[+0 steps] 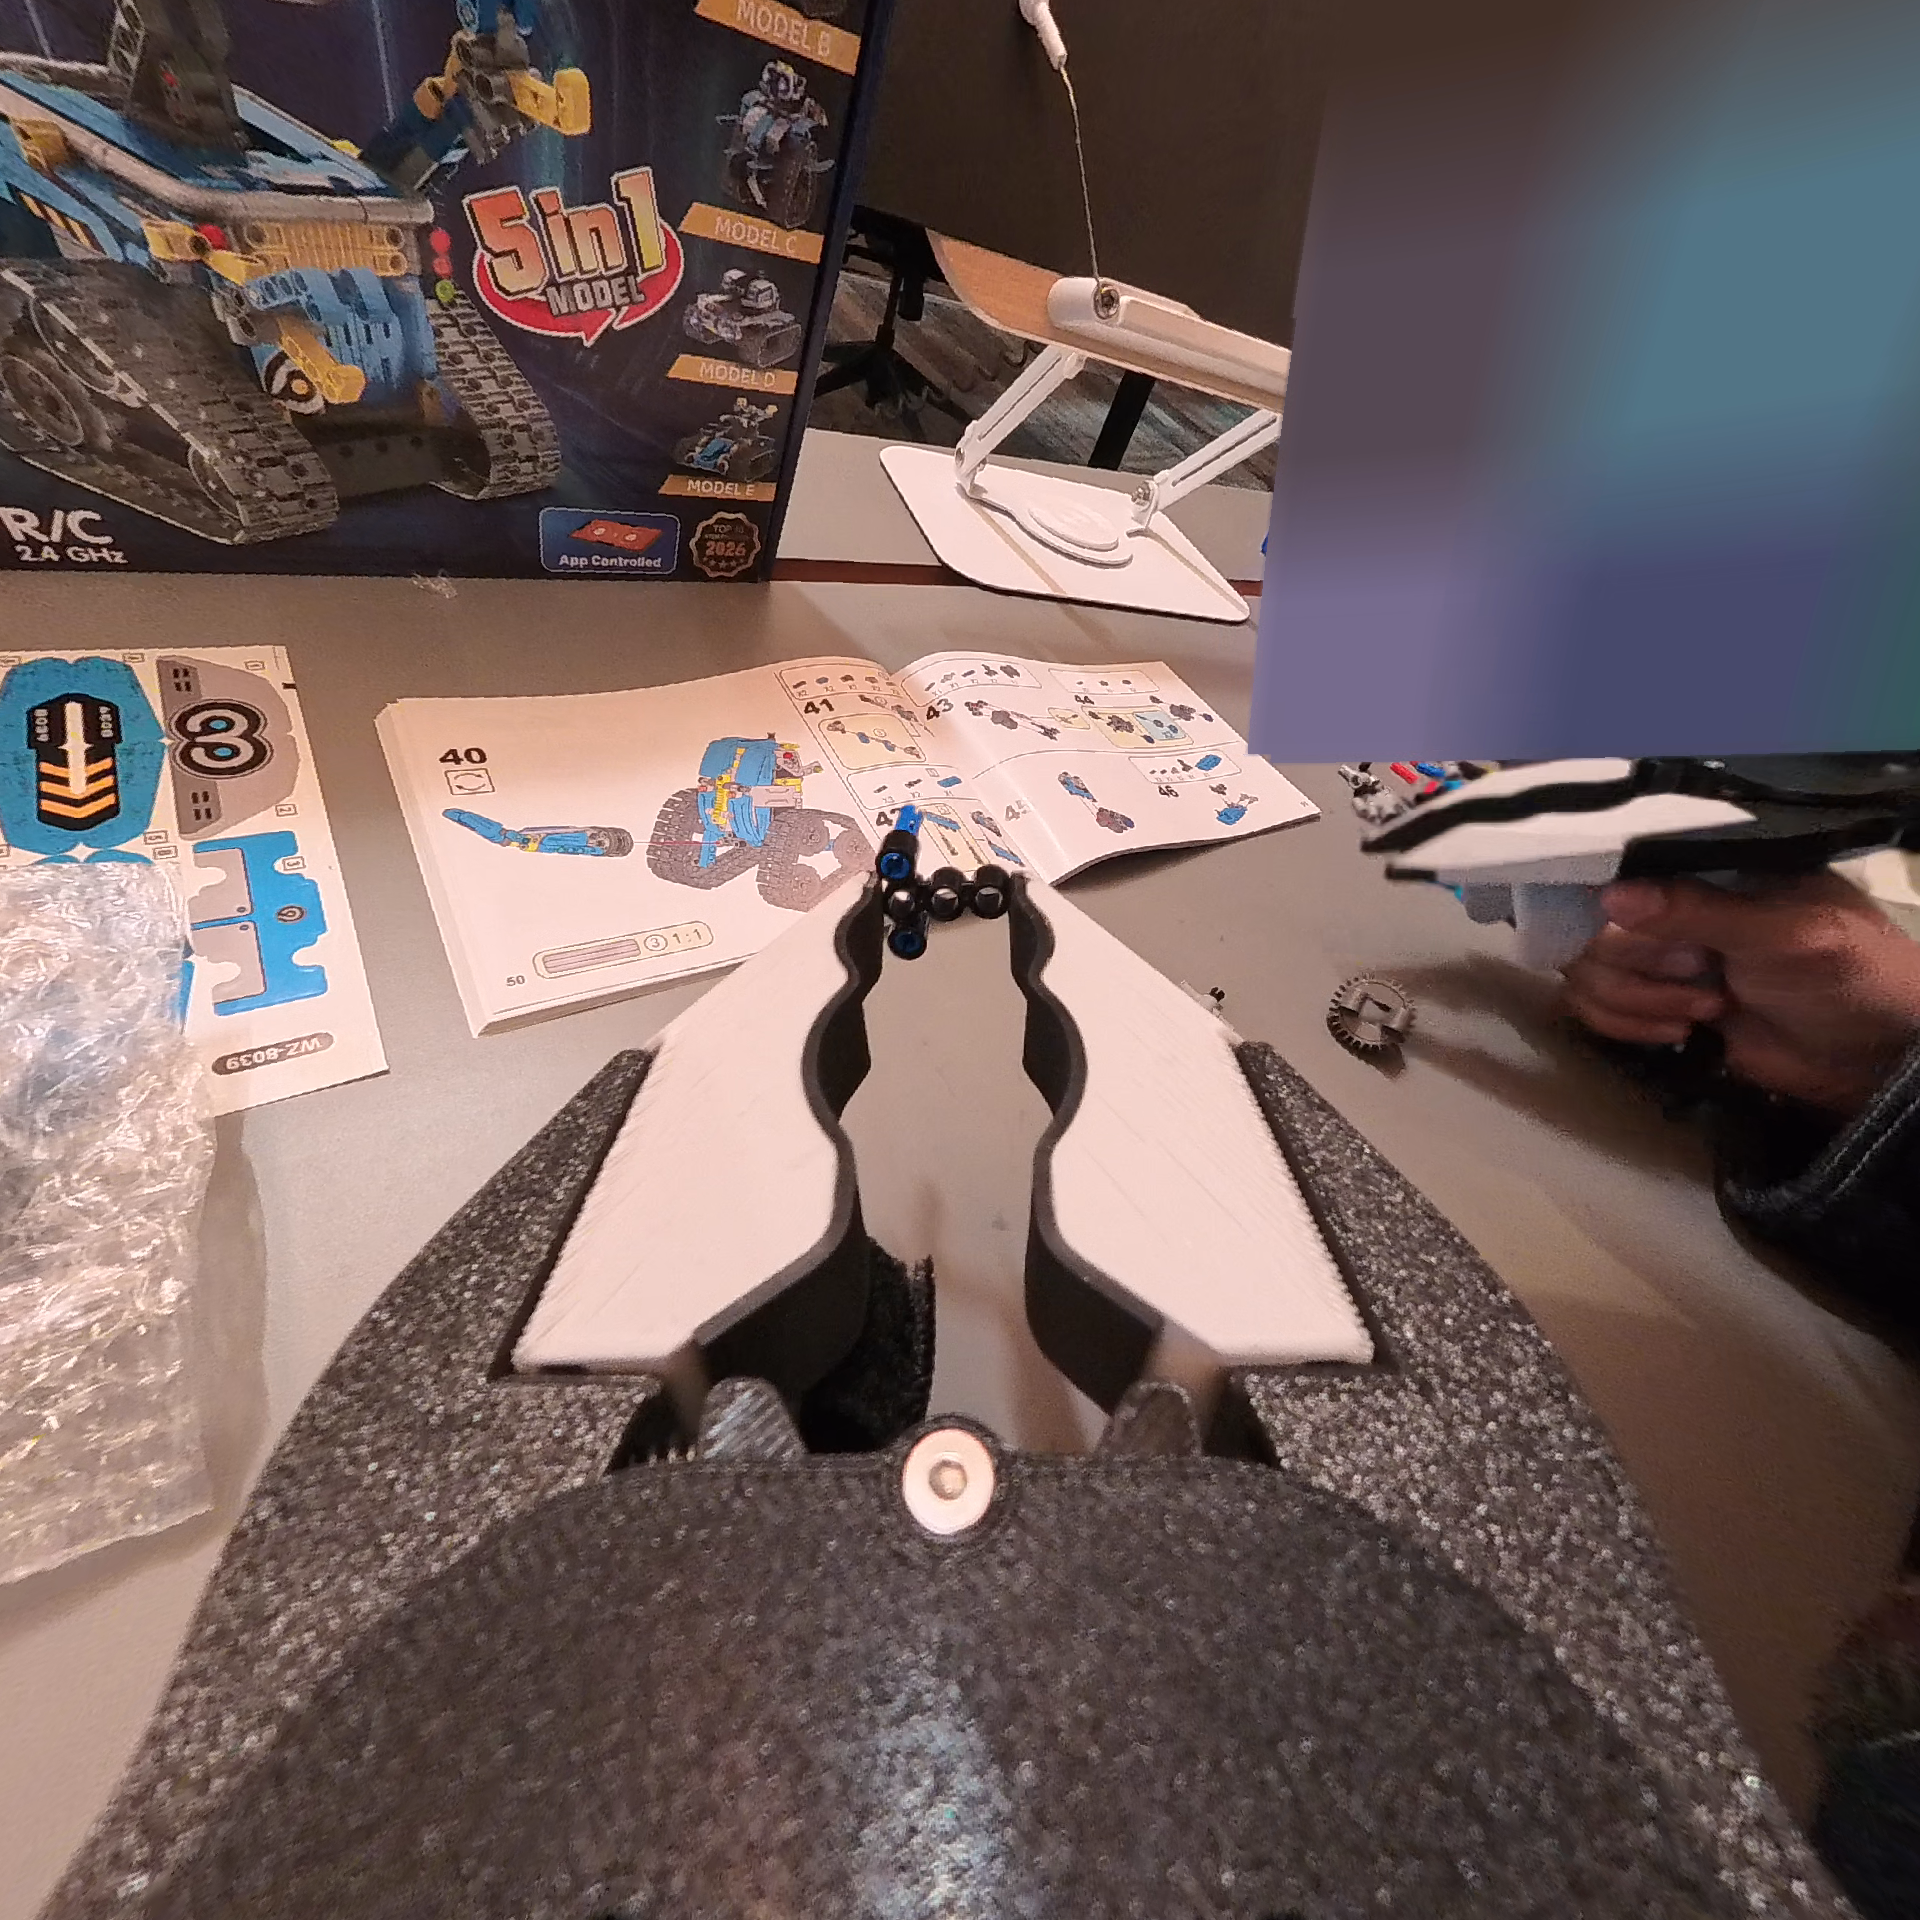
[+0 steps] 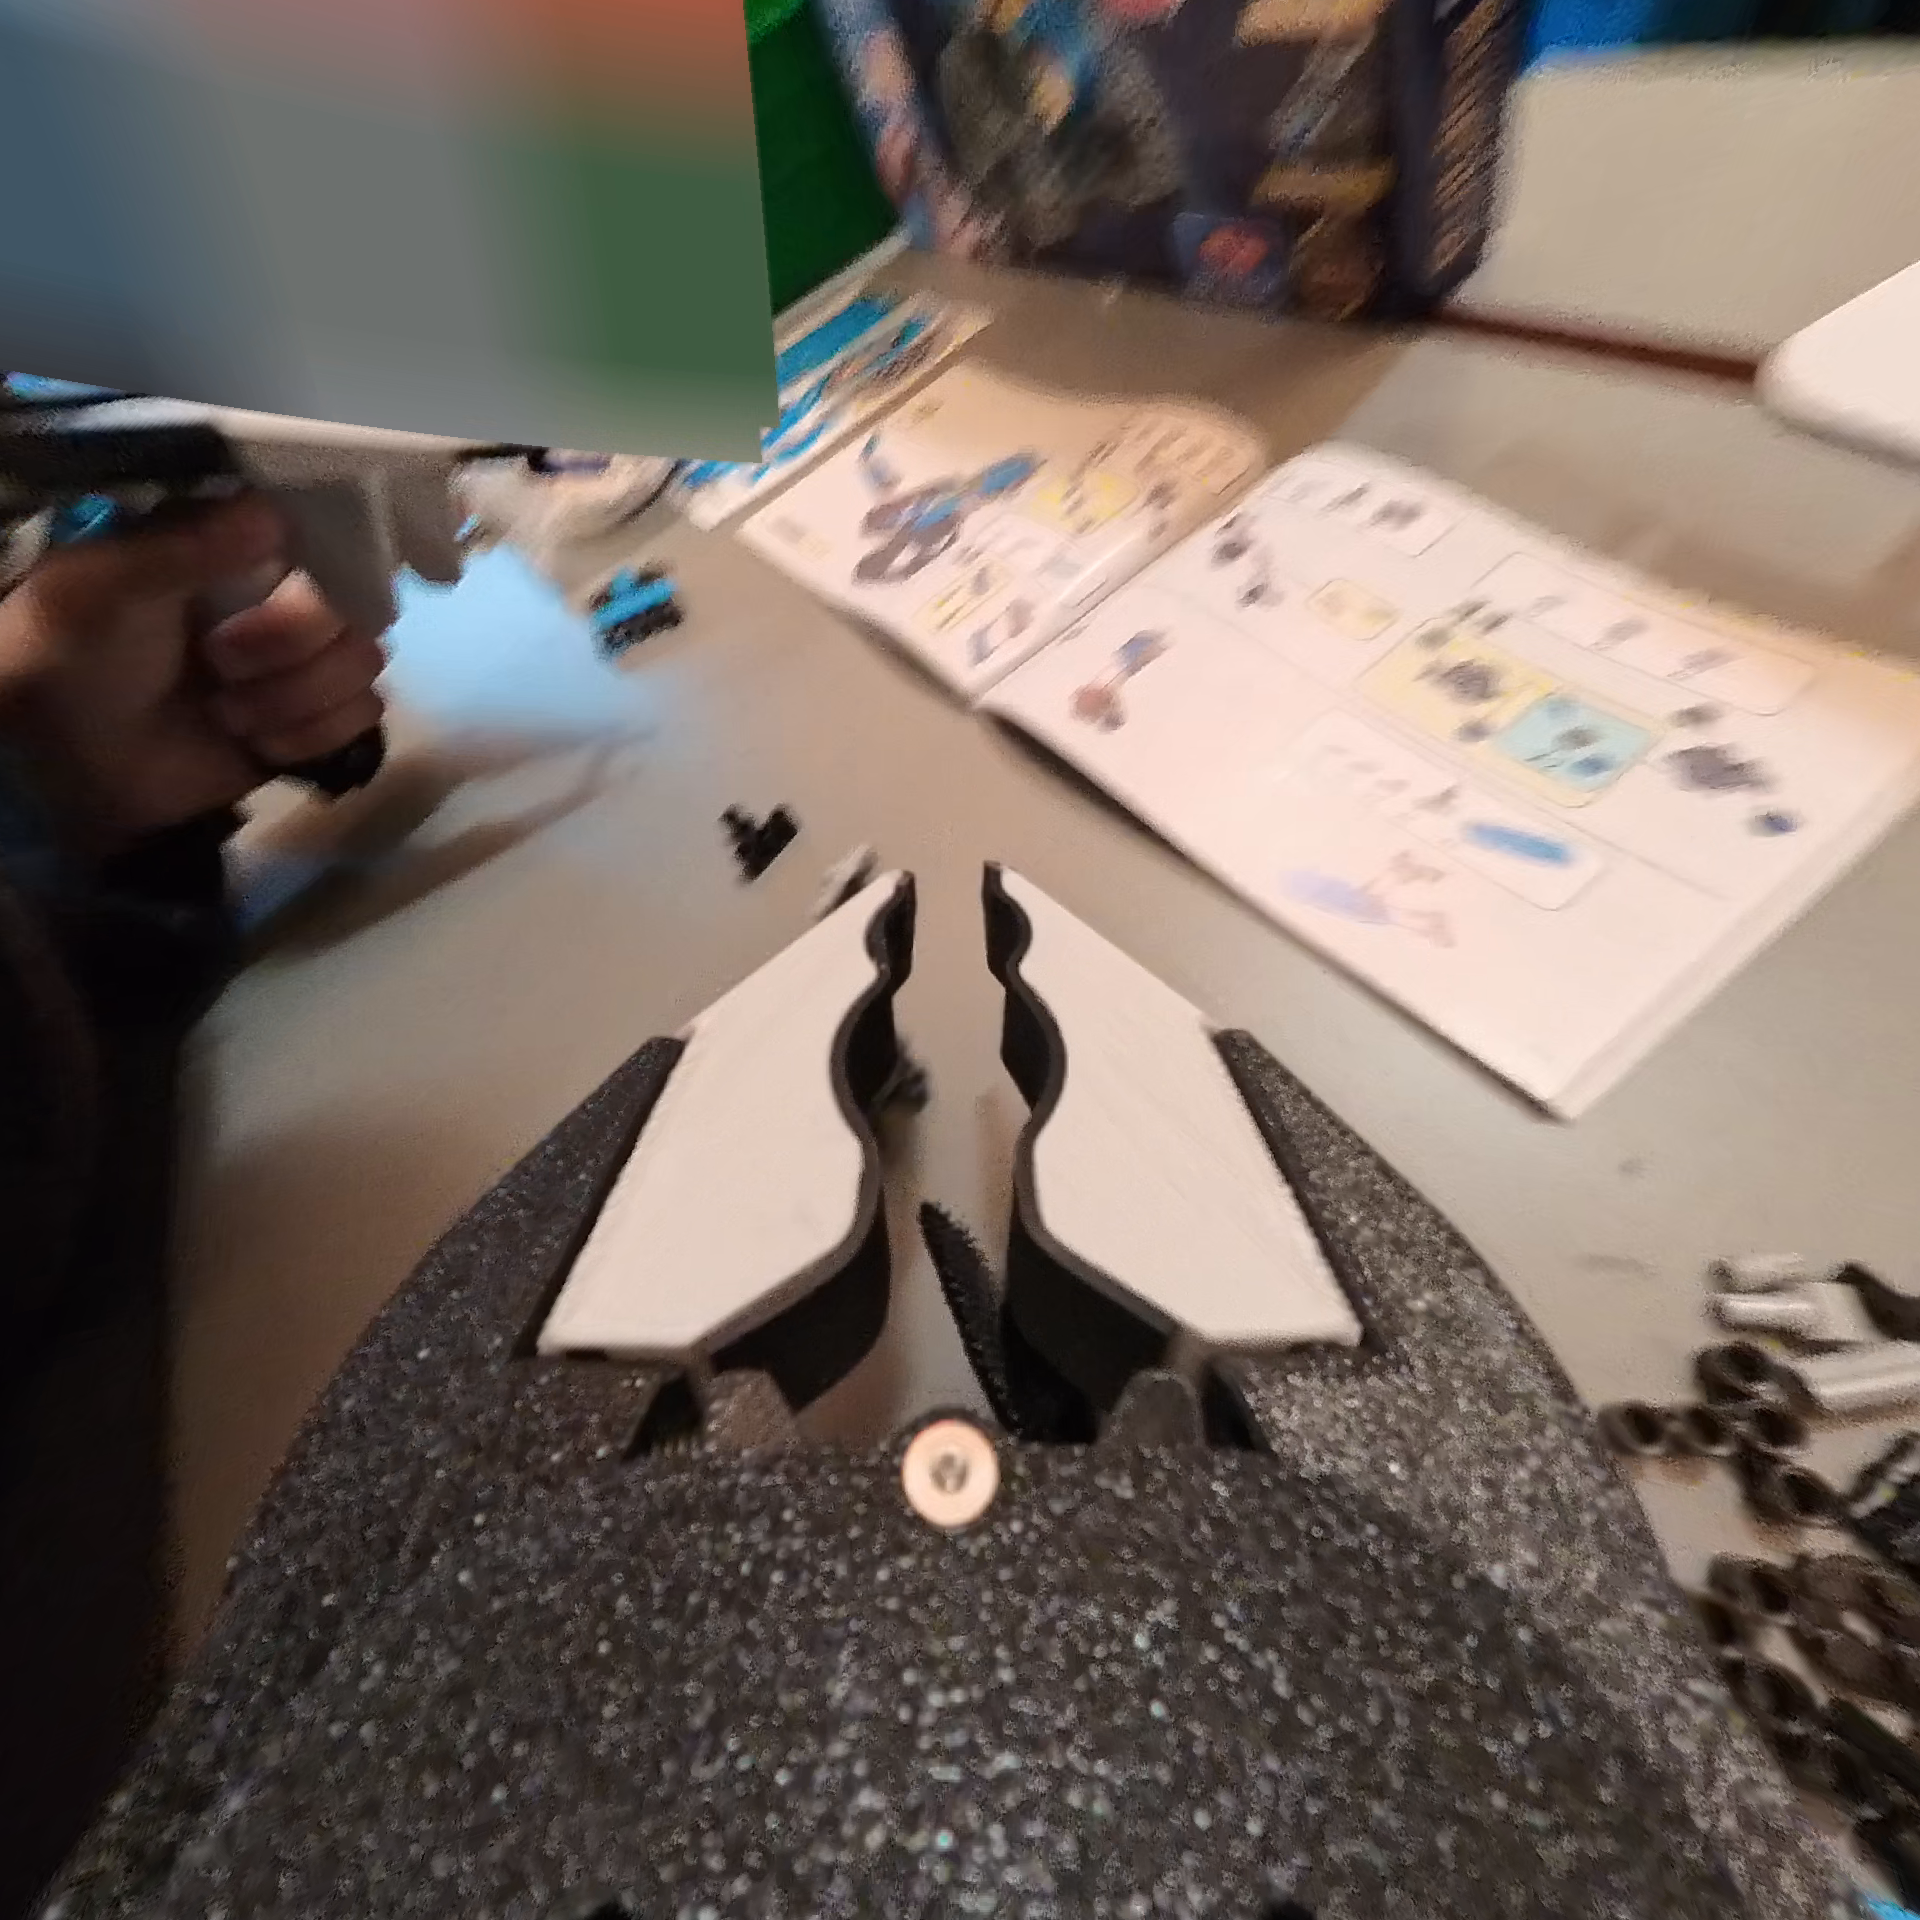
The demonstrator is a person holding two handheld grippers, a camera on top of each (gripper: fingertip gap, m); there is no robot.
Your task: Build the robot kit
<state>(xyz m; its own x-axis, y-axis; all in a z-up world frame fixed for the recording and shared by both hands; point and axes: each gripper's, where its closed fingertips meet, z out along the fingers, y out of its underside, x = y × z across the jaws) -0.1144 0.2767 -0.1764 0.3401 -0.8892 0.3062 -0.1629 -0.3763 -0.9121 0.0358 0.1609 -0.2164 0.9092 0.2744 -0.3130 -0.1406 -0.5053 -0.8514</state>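
Assembly barely begun: my left gripper pinches a black beam with blue pins, right gripper slightly parted and empty, loose parts at four o'clock.

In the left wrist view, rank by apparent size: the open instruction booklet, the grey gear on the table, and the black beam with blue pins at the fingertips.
1. Open instruction booklet, by far the largest.
2. Black beam with blue pins and grey gear look about alike; no ranking between them.
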